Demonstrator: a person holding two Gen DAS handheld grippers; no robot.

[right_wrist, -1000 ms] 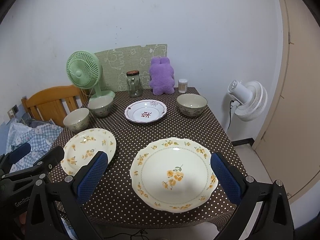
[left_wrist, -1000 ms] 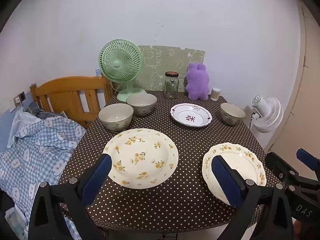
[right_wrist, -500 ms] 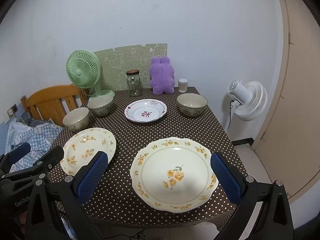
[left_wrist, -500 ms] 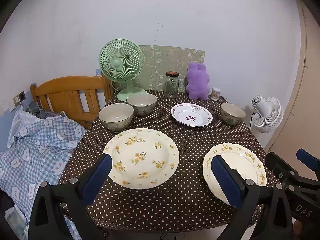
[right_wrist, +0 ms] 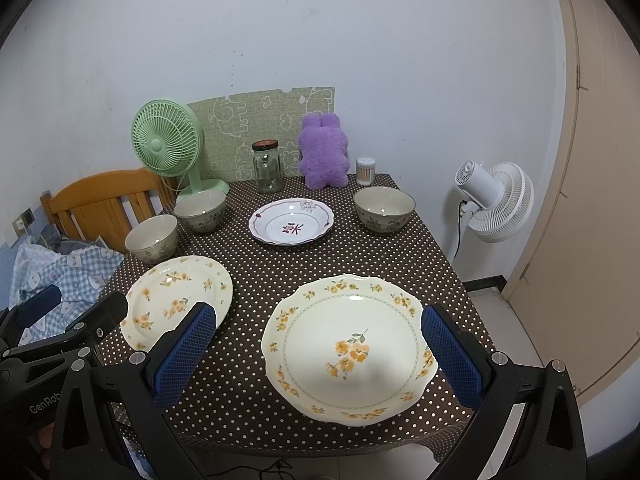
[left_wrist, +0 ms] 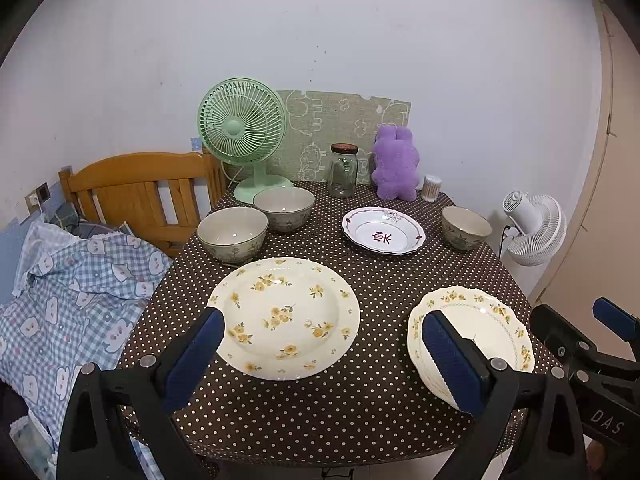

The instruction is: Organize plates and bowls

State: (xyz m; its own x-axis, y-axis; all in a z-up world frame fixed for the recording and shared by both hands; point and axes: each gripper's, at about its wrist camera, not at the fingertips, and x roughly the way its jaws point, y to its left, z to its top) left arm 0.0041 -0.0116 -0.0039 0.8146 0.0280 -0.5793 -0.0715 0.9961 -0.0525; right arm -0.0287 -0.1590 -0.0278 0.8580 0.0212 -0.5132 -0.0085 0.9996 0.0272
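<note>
On the brown dotted table (left_wrist: 384, 276) lie two cream plates with yellow flowers: one at front left (left_wrist: 284, 316) (right_wrist: 176, 300), one at front right (left_wrist: 488, 320) (right_wrist: 348, 344). A white plate with a red mark (left_wrist: 383, 235) (right_wrist: 292, 222) sits mid-back. Two bowls stand at the left (left_wrist: 233, 232) (left_wrist: 284, 207), one at the right (left_wrist: 466, 226) (right_wrist: 384, 209). My left gripper (left_wrist: 320, 346) is open and empty above the front-left plate. My right gripper (right_wrist: 316, 344) is open and empty above the front-right plate.
A green fan (left_wrist: 242, 128), a glass jar (left_wrist: 343, 175), a purple plush toy (left_wrist: 395, 168) and a small container of sticks (left_wrist: 432, 189) stand at the table's back. A wooden chair (left_wrist: 140, 192) with blue checked cloth (left_wrist: 68, 292) is left; a white fan (right_wrist: 496, 200) is right.
Both grippers have barely shifted; the views are almost the same. Nothing on the table has moved.
</note>
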